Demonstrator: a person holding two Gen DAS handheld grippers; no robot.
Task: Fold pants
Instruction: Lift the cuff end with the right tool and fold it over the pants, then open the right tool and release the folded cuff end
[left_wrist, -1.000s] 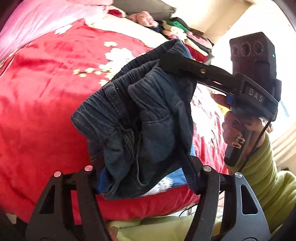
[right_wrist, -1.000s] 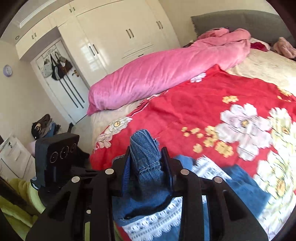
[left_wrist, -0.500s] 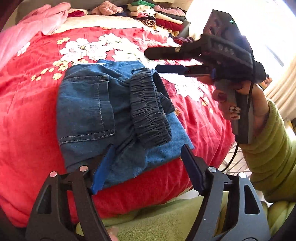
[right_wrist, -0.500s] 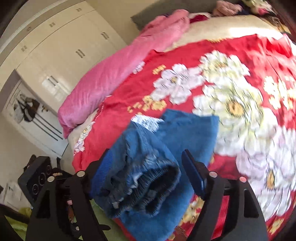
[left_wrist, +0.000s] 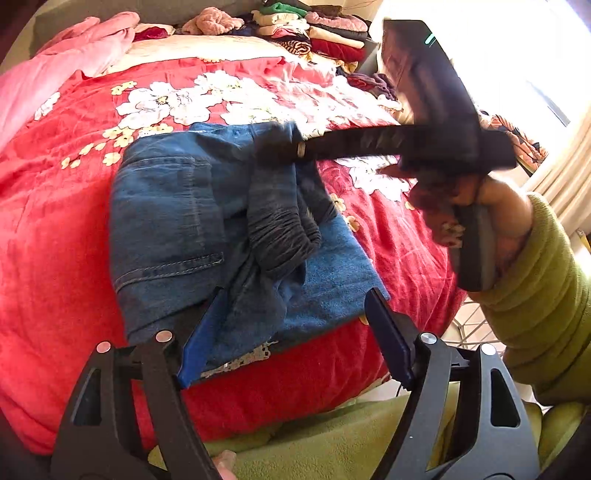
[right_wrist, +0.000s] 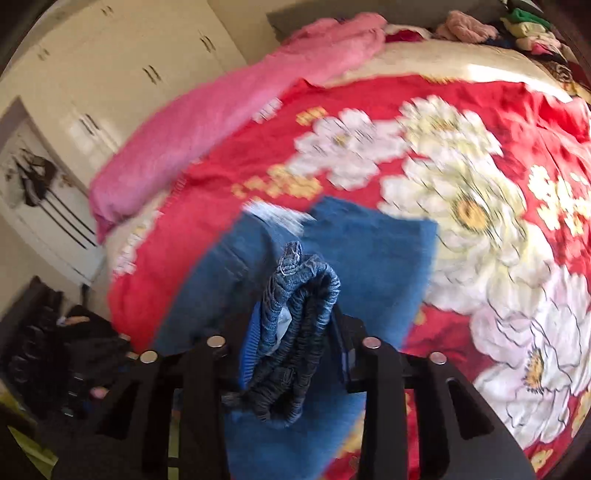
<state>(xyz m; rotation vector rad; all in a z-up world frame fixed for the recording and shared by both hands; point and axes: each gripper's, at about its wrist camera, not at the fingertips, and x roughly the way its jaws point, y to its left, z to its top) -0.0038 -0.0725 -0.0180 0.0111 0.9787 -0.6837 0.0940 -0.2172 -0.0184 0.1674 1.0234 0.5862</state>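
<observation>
The blue denim pants (left_wrist: 170, 221) lie in a loose bundle on the red floral bedspread (left_wrist: 55, 229) near its front edge. Their dark elastic waistband (left_wrist: 284, 236) is bunched on top. My left gripper (left_wrist: 291, 336) is open and empty, just in front of the bundle's near edge. My right gripper (right_wrist: 295, 336) is shut on the bunched waistband (right_wrist: 299, 314). In the left wrist view it reaches in from the right, its fingers (left_wrist: 332, 147) over the pants' far side. The right wrist view is motion-blurred.
A pink duvet (left_wrist: 55, 74) lies along the bed's far left side. Stacks of folded clothes (left_wrist: 317, 33) sit at the head of the bed. A white wardrobe (right_wrist: 110, 74) stands beyond the bed. The bed's front edge drops off just below the pants.
Both grippers let the lifted pants down onto the bed and opened. The left one stays open. The right one has since shut on the waistband and is moving.
</observation>
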